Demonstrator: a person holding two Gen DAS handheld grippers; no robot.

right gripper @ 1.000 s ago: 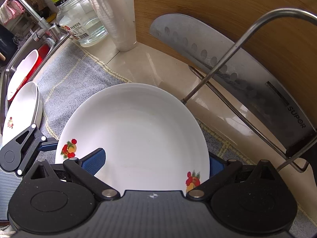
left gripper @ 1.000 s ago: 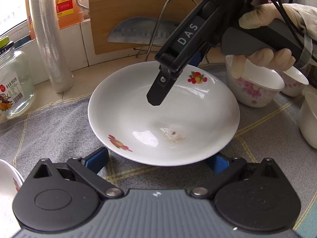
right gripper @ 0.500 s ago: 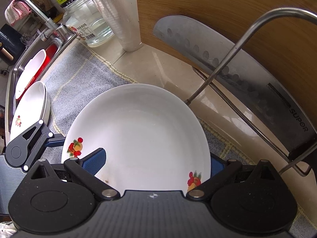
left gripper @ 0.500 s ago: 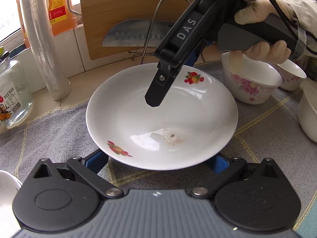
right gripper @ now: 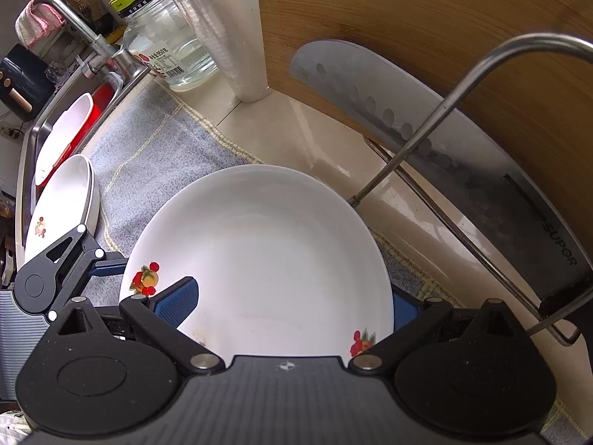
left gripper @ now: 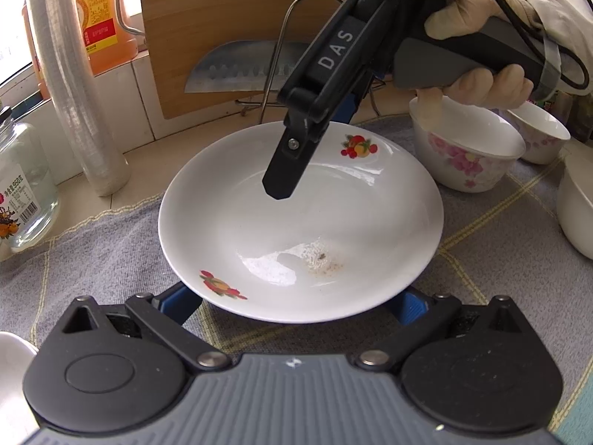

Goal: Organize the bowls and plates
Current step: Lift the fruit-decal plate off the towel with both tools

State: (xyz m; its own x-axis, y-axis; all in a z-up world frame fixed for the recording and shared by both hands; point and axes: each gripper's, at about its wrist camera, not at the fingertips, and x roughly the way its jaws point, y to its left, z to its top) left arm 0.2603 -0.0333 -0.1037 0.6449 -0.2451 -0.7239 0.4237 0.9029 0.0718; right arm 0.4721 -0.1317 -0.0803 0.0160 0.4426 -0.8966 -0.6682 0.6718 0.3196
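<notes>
A white plate (left gripper: 296, 222) with fruit decals sits on the grey cloth; it also shows in the right wrist view (right gripper: 267, 259). My left gripper (left gripper: 296, 302) is open, its blue fingers under the plate's near rim on either side. My right gripper (right gripper: 292, 307) is open over the plate's far side, one finger (left gripper: 281, 181) above the inside, the other behind the rim. Flower-patterned bowls (left gripper: 467, 152) stand to the right. More white plates (right gripper: 63, 204) lie near the sink.
A wooden cutting board (right gripper: 426, 37), a cleaver (right gripper: 426, 141) and a wire rack (right gripper: 426, 137) stand behind the plate. A plastic-wrap roll (left gripper: 74, 85), a glass jar (left gripper: 22, 185) and an oil bottle (left gripper: 100, 18) stand at the left. The sink (right gripper: 48, 126) is further left.
The left camera has drawn slightly back and up from the plate. The right gripper shifted a little toward the cutting board. Both stay open around the plate.
</notes>
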